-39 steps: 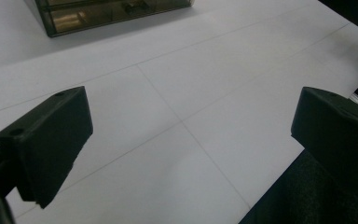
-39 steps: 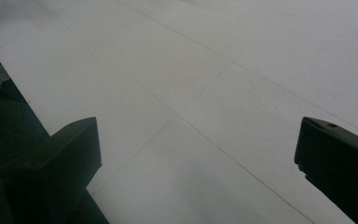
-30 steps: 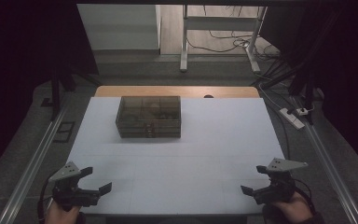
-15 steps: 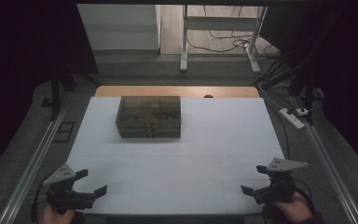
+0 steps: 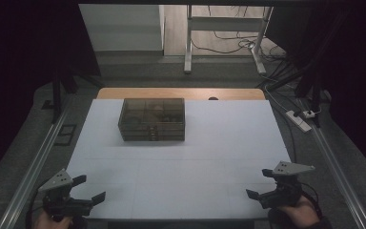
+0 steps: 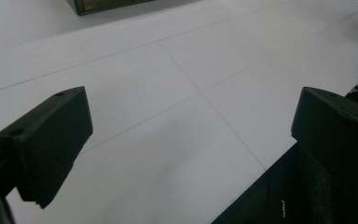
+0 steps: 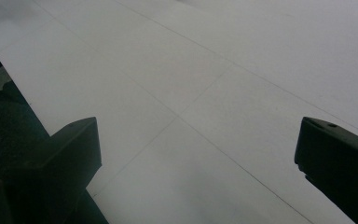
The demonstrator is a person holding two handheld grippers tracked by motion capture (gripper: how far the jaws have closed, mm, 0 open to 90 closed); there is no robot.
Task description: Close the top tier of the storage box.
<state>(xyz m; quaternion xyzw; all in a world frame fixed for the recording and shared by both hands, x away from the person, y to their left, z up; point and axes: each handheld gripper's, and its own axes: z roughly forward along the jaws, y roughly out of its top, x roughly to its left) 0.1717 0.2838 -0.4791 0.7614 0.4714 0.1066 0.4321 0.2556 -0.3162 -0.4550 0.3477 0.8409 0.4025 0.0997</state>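
- High view: the box (image 5: 152,119), a dark see-through organiser with drawers at its front, stands on the far half of the white table (image 5: 219,143), a little left of the middle. Its long axis runs left to right across the table, and the drawer fronts face the person.
- High view: the left gripper (image 5: 88,190) hangs at the near left corner, just past the table edge, with jaws spread wide and nothing between them. The left hand (image 5: 52,220) holds it from below.
- High view: the right gripper (image 5: 261,183) sits at the near right corner over the table edge, also wide open and empty, held by the right hand (image 5: 298,212).
- High view: the box lies forward of both grippers and well apart from them. From the left gripper it is ahead and slightly to the right; from the right gripper it is ahead and far to the left. I judge the left gripper is nearer, so it has the shorter reach.
- Left gripper view: the two black jaws stand far apart over the bare white surface, gripping nothing. A dark corner of the box (image 6: 107,4) shows at the top edge, so this gripper points roughly toward it.
- Right gripper view: the jaws are again wide apart and empty, above the white table (image 7: 242,70) with thin seam lines across it. The dark floor is at the left of this view.
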